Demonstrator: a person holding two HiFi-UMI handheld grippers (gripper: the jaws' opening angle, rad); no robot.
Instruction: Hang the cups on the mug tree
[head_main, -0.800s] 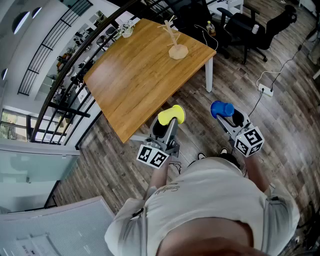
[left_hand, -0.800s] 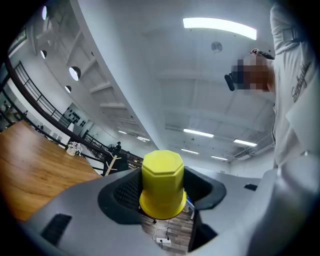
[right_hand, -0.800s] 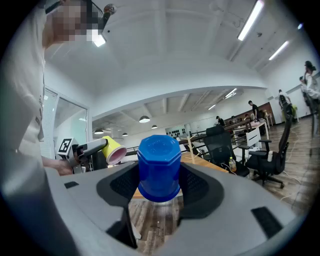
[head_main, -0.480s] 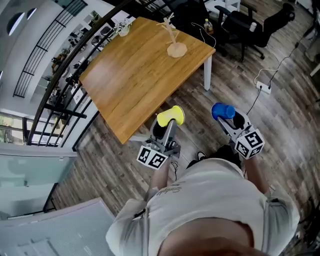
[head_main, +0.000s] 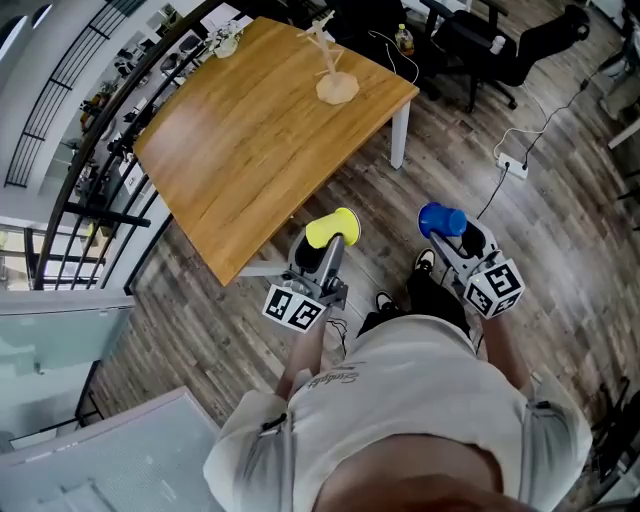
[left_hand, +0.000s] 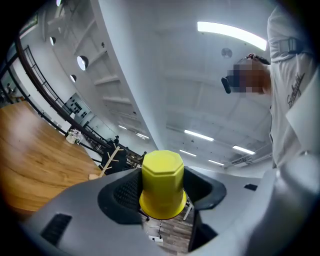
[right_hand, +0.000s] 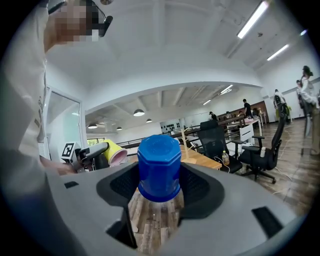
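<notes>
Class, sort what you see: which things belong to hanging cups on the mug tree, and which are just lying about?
Job in hand: yellow cup, blue cup, mug tree.
Lying about: office chair, power strip, bottle.

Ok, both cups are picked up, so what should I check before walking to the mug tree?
1. Yellow cup clamped in left gripper: ok.
2. Blue cup clamped in right gripper: ok.
3. Mug tree upright on the table: ok.
4. Mug tree within reach: not ok. It stands near the table's far edge, and both grippers are over the floor, off the near corner.
5. Handle direction on either cup: cannot tell.
</notes>
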